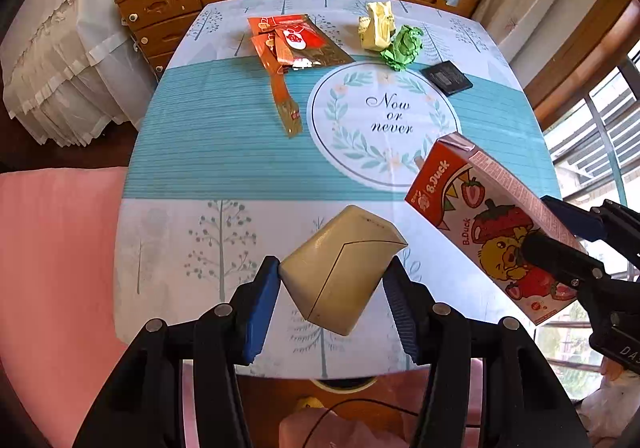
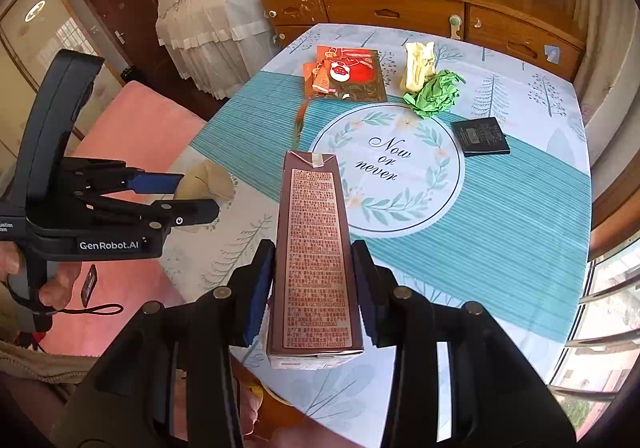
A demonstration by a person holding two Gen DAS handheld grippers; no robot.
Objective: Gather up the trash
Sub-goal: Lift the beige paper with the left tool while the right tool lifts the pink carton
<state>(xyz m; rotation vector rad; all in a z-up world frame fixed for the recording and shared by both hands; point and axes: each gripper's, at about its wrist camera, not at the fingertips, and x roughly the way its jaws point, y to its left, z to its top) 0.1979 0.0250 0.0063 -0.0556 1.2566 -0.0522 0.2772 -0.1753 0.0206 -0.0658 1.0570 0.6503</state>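
Both tools hold trash above table's (image 1: 168, 256) near edge.

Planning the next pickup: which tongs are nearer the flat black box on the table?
Right. The right tongs, gripping a carton, sit on the flat black box's side; the left tongs are farther.

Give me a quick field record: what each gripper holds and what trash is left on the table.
left gripper: shut on a beige carton, held above the near edge of the table
right gripper: shut on a strawberry drink box, held above the table
left on table, far side: red wrappers, yellow crumpled paper, green crumpled paper, the two papers touching
also on table: black flat box, at the right
bin: not identifiable in either view
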